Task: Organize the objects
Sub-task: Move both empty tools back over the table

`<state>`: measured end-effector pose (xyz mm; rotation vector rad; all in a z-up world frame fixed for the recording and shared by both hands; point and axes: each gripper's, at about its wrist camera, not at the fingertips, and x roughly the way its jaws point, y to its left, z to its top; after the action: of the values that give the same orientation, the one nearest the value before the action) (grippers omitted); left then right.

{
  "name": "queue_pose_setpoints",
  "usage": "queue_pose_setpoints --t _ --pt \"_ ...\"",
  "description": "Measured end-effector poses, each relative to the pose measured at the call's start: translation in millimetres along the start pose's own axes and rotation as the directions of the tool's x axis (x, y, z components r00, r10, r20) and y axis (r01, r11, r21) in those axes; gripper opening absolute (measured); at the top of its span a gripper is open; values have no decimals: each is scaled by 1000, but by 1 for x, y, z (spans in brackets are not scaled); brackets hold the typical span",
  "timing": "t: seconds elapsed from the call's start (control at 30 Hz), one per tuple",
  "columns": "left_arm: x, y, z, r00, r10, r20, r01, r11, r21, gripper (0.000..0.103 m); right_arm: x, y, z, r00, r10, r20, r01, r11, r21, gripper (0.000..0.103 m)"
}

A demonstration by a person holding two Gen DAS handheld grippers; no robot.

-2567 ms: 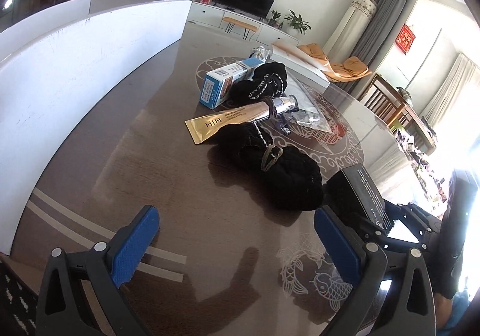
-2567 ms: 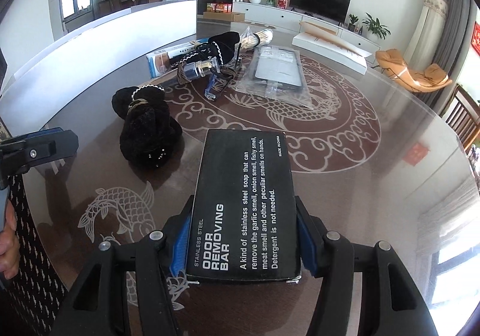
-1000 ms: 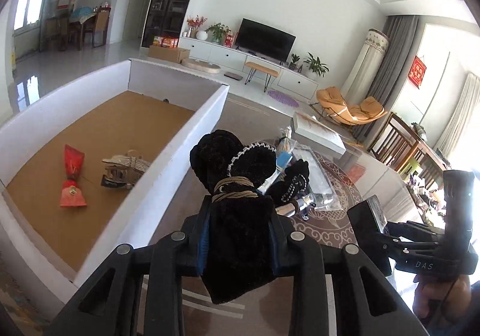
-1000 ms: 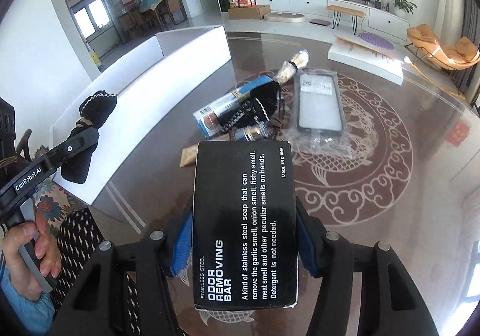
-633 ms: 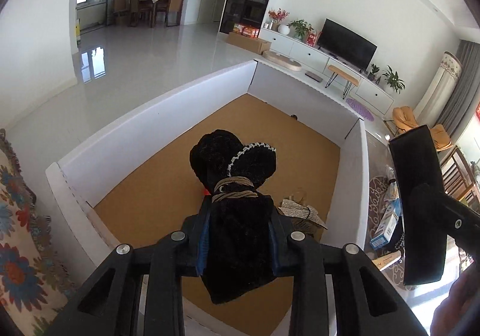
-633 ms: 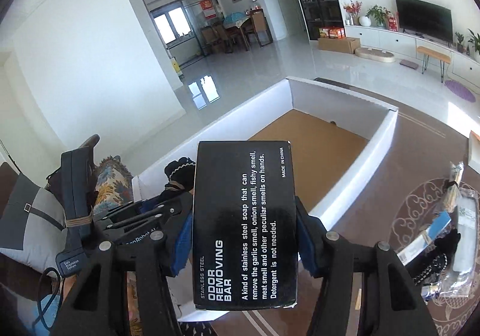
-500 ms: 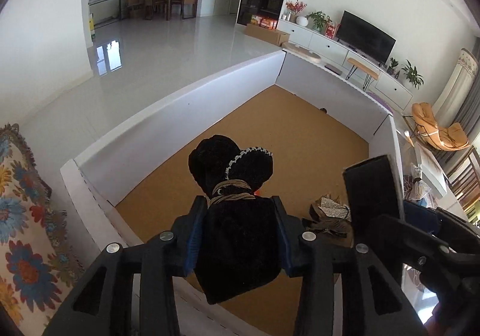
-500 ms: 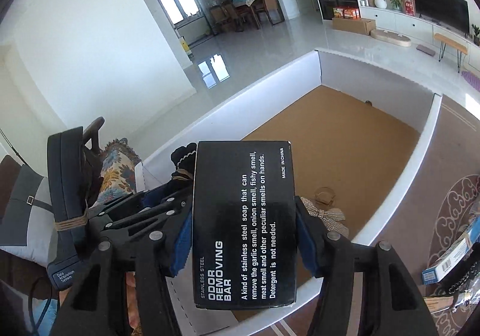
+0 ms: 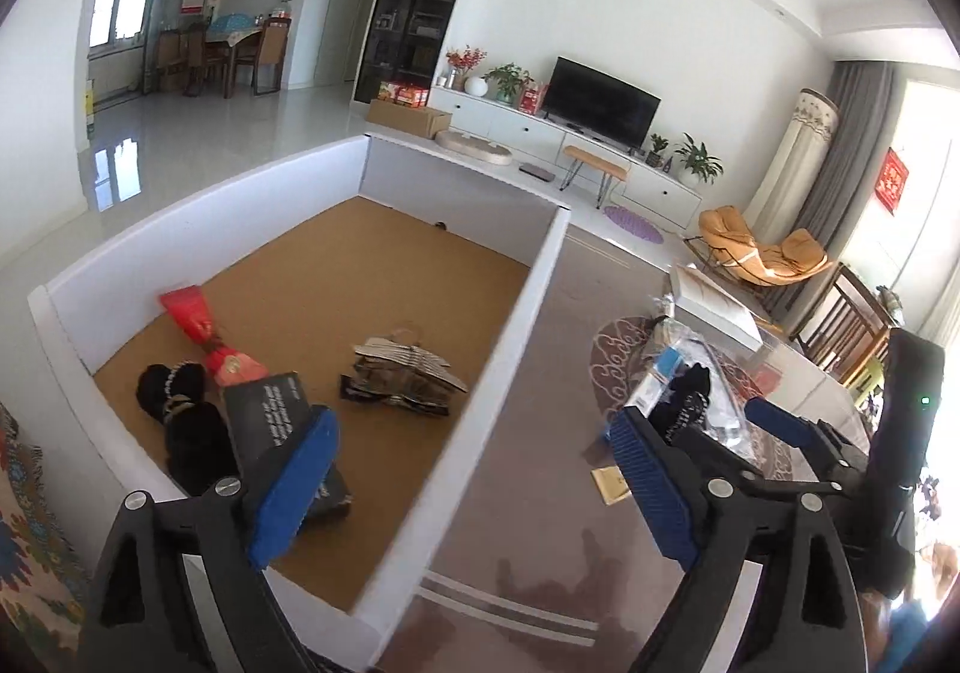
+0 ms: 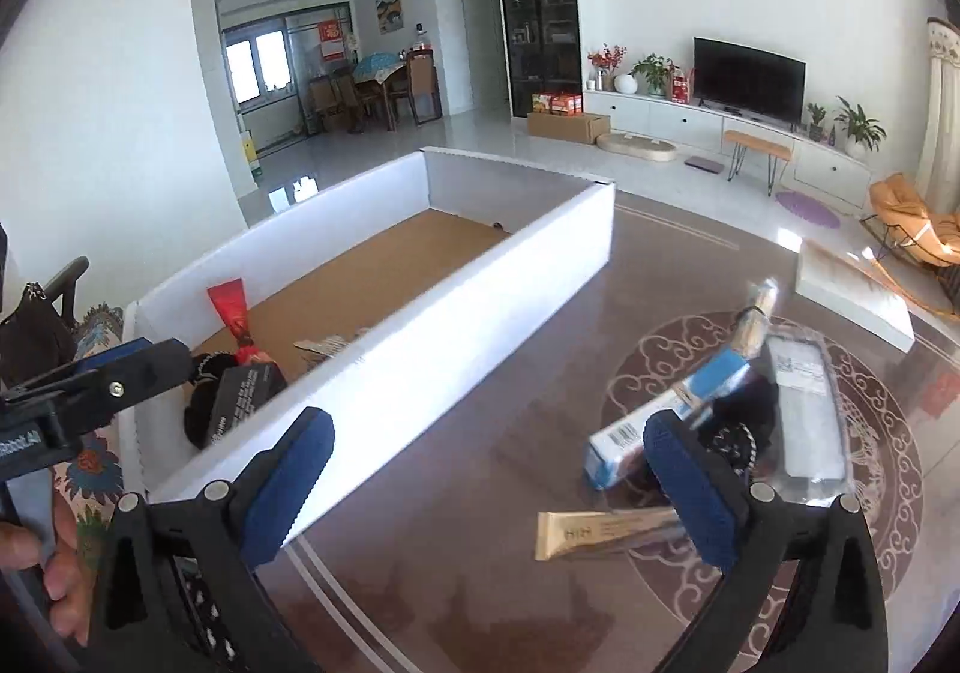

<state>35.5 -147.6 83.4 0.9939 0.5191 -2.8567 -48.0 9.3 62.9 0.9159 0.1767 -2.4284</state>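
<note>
Brown table point(image 10: 456, 571): white box point(image 10: 420, 373), gold tube point(image 10: 600, 535).

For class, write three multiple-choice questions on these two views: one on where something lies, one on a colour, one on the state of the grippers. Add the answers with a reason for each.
1. Where is the black box?
A. On the table by the gold tube
B. Inside the white tray
C. In the right gripper

2. What colour are the pads on the gripper fingers?
A. Blue
B. Red
C. Yellow

3. What state are the two grippers in?
A. Both shut on something
B. Left open, right shut
C. Both open and holding nothing

Answers:
1 B: it lies on the brown floor of the white tray, beside the black hair bow.
2 A: the pads are blue in both views.
3 C: the left gripper and right gripper have wide, unfilled gaps.
</note>
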Motion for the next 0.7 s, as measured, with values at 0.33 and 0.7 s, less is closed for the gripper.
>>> queue_pose_setpoints --t 0.33,0.7 --pt "84 -136 -109 958 -57 -282 124 966 225 101 -40 -158 -127 929 -309 -204 344 925 161 103" --pt "97 -99 -115 966 38 -255 17 977 212 101 -34 -155 -148 926 -293 -238 335 929 161 103"
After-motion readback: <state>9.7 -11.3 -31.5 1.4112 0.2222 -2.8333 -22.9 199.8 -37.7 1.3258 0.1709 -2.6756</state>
